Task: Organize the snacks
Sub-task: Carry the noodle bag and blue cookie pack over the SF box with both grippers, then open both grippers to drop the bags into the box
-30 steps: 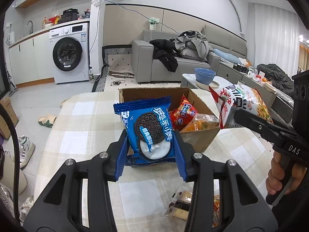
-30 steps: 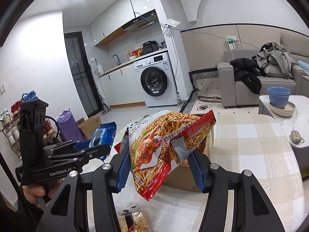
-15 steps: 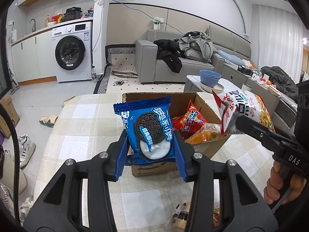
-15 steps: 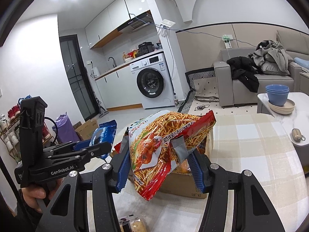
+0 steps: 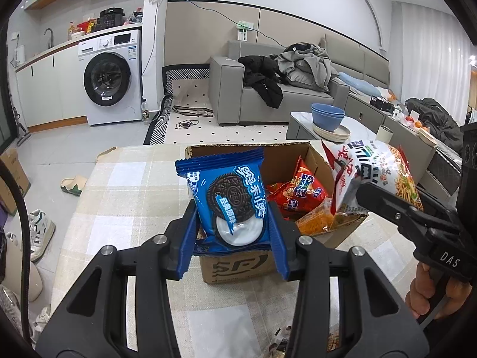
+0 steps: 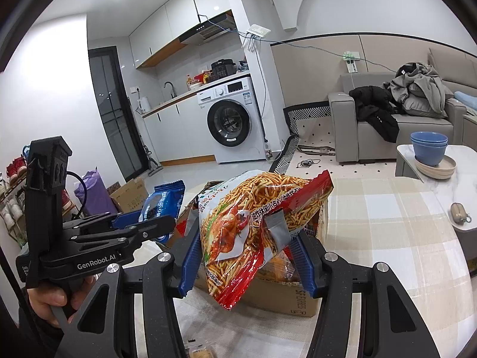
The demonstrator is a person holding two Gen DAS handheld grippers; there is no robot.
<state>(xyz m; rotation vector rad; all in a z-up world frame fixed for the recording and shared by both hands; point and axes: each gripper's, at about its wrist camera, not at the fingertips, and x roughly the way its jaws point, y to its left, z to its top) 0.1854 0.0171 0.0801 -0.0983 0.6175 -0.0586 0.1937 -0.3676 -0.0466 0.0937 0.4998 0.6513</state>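
Two hand-held grippers (image 5: 232, 238) (image 6: 247, 256); one box (image 5: 238, 265); perhaps five snack packets (image 5: 229, 200).

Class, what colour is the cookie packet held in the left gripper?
Blue, with a dark cookie pictured: cookie packet, best in the left wrist view.

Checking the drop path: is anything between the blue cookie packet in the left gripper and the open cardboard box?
Nothing visible. The blue cookie packet sits at the open cardboard box near rim; red snack bags fill only its right side.

"OREO" is showing on the blue cookie packet (image 5: 229, 200); "DAS" on the right gripper (image 5: 446, 261); "GenRobot.AI" on the left gripper (image 6: 96, 265); possibly "SF" on the cardboard box (image 5: 238, 268).
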